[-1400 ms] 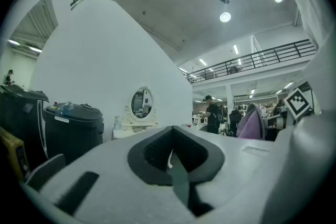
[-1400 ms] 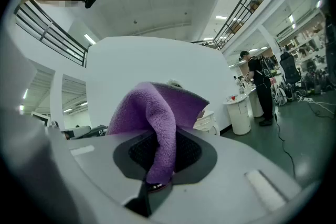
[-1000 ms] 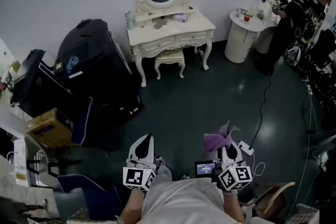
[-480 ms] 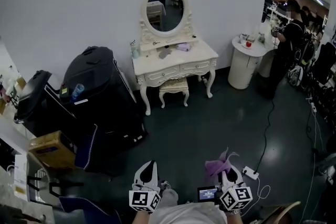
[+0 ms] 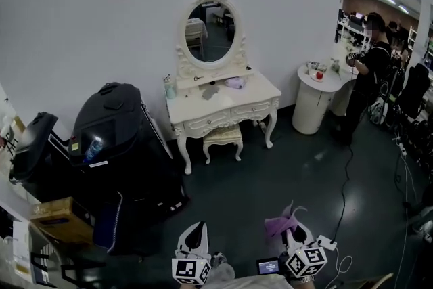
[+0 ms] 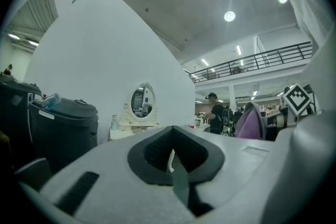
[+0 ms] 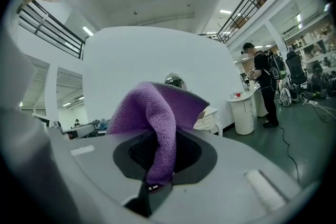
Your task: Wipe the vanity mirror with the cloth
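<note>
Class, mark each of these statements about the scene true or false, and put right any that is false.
1. The right gripper has its jaws shut on the purple cloth. True.
2. The cloth is touching the vanity mirror. False: the mirror stands across the floor, well apart from the cloth.
3. The left gripper holds a second cloth. False: its jaws are together with nothing between them.
4. A stool stands at the vanity table, partly under it. True.
</note>
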{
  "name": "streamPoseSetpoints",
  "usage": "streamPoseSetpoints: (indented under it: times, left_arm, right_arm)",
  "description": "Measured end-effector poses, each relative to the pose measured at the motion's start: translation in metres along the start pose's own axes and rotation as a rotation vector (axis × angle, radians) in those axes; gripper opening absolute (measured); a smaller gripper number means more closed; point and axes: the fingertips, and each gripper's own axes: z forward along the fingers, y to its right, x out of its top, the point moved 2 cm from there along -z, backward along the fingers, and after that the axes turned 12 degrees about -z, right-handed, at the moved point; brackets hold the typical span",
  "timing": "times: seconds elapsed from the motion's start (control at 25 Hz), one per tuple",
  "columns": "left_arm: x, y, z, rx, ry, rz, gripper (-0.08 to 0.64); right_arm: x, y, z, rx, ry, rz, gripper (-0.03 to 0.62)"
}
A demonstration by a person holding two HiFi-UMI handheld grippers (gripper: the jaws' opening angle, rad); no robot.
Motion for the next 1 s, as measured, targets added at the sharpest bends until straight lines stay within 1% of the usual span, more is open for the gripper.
streamPoseSetpoints:
  times: [0.16, 0.24, 0.36, 0.44, 0.52, 0.64, 0.72, 0.8, 0.92, 1.0]
  left_arm:
    - [0.02, -0.036, 0.055, -0.038, 0.035, -0.016, 0.0]
    - [0.03, -0.052, 0.081, -0.061, 0.037, -0.011, 0.0]
    - [0.042, -0.069, 0.111, -0.105, 0.032, 0.013, 0.001]
    - [0.049, -0.08, 0.124, -0.112, 0.032, 0.033, 0.001]
    - [0.052, -0.092, 0.132, -0.097, 0.031, 0.012, 0.001]
    - [0.054, -0.106, 0.137, -0.097, 0.033, -0.057, 0.0]
    - [0.054, -0.119, 0.142, -0.074, 0.035, -0.071, 0.0]
    - [0.055, -0.133, 0.15, -0.034, 0.042, -0.065, 0.0]
    - [0.059, -0.147, 0.168, 0.004, 0.045, -0.05, 0.002]
    - [0.063, -0.153, 0.183, 0.024, 0.035, -0.011, 0.002]
  right_arm:
    - [0.02, 0.0, 0.063, -0.005, 0.015, -0.017, 0.058]
    - [0.033, 0.001, 0.089, -0.029, 0.038, -0.024, 0.058]
    - [0.045, 0.003, 0.116, -0.078, 0.066, -0.017, 0.058]
    - [0.045, 0.002, 0.132, -0.091, 0.064, -0.012, 0.058]
    - [0.039, 0.001, 0.145, -0.094, 0.041, -0.009, 0.058]
    - [0.035, 0.0, 0.165, -0.096, 0.014, 0.006, 0.058]
    - [0.035, -0.002, 0.181, -0.089, 0.012, 0.016, 0.058]
    - [0.036, -0.003, 0.197, -0.075, 0.011, 0.015, 0.058]
    - [0.036, 0.005, 0.222, -0.059, 0.004, 0.016, 0.058]
    - [0.037, 0.012, 0.243, -0.048, 0.002, 0.022, 0.058]
